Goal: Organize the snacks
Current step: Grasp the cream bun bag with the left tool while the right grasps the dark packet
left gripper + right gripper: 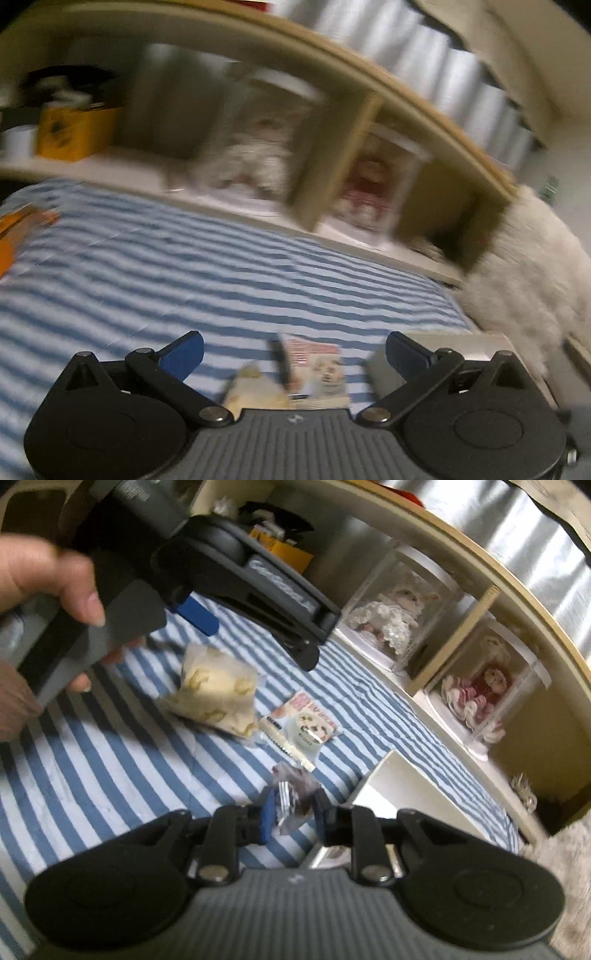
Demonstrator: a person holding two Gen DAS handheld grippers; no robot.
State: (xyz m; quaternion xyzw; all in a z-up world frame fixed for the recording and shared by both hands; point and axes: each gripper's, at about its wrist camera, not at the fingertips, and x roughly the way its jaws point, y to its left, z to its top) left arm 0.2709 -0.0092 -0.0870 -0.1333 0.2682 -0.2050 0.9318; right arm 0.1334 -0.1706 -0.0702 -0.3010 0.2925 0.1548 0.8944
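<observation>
Right tool (291, 818) pinches small crinkly snack wrapper (291, 794), light, slippery, best held mid-body; left tool (293, 350) wide, empty over striped bed (221, 266).

A blue and white striped cloth (110, 760) lies near a wooden shelf (491, 602), with shiny curtains (417, 51) far behind.

Right black two-finger gripper (291, 814) points downward, its 2 blue-padded fingers (267, 818) pinched nearly together. Left black two-finger gripper (293, 350) has its jaws spread wide, held by a bare hand (44, 590) with fingers wrapped around the handle.
</observation>
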